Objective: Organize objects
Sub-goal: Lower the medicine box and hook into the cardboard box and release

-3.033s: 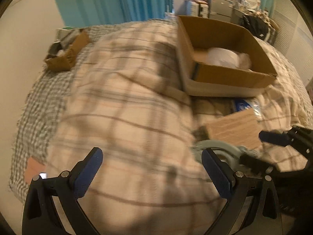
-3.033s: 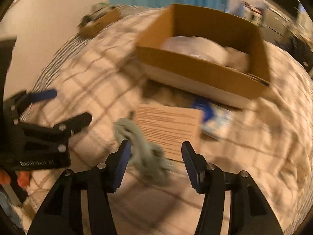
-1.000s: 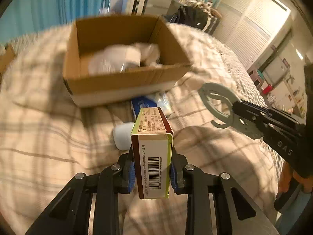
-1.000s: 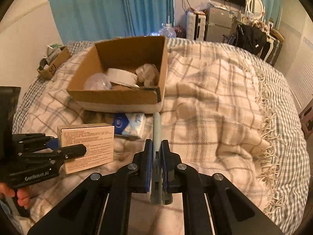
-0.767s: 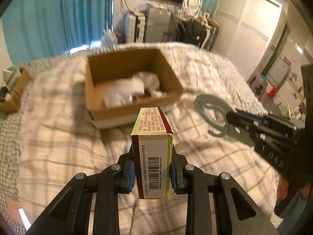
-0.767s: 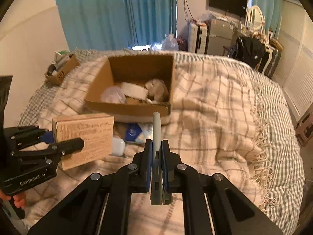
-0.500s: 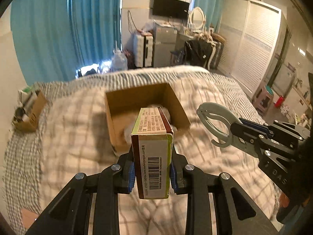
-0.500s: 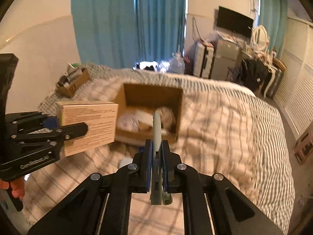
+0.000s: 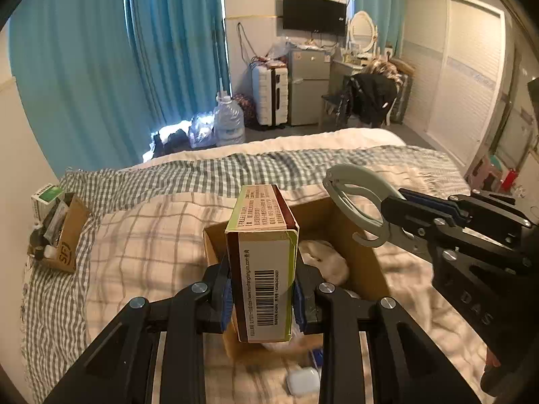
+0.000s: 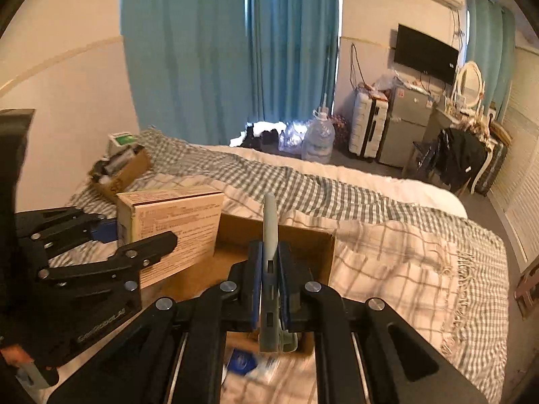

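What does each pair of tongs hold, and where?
Left tongs: printed carton, clamped across its near barcode end. Right tongs: grey-green scissors-like tool, by its flat middle.

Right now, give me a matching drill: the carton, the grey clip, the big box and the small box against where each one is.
Things:
1. carton
2. grey clip
3. big box
4. small box

Places:
A. at the bed's far left edge
B. in the right jaws
C. mid-bed, below both tools
D. in the left jaws

Pairs: 1-D, 2-B, 3-C, 4-A

Cardboard box (image 9: pixel 363 252) open-topped; cloth (image 9: pixel 323 262) fills its floor.
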Motion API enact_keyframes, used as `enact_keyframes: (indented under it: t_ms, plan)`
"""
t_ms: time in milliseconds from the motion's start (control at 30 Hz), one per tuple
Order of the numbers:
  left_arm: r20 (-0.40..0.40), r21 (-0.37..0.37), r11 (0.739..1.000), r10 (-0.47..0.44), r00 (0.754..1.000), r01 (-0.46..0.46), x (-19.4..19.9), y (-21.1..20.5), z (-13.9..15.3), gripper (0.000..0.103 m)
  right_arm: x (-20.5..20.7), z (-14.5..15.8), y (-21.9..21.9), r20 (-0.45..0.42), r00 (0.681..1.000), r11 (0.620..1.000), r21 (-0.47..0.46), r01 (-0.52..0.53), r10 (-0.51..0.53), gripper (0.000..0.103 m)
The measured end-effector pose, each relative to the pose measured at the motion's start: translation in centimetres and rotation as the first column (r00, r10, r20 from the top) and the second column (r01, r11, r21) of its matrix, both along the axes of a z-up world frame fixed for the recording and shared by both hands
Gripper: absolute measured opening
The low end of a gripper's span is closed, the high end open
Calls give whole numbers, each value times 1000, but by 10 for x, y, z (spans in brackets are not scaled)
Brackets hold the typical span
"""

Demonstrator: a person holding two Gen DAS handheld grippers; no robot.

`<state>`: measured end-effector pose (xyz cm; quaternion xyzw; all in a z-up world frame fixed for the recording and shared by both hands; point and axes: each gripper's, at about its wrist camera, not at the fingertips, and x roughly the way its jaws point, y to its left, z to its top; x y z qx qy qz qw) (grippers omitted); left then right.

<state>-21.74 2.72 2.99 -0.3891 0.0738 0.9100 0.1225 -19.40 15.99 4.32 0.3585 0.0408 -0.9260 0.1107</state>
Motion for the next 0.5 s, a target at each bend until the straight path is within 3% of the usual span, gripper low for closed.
enact_keyframes:
  t_ms: [167,400,467,500]
  plan:
    - [60,-20,1000,-8,998,9,-33,7,-41,28,-48,-48,15,70,997,999,-33,39,-36,8]
    - [127,-1,999,-41,991,42,-41,9,-77,29,-61,-83,31,107,992,994,-82,69,-60,9]
    - [130,2,999,-33,991,33,-37,10,-76,33,-58,-80,35,109,992,991,-108,76,-65,9]
    - [133,2,1000,-29,991,29,-36,9,-75,42,-56,-75,36,102,993,990,-114,78,-66,16]
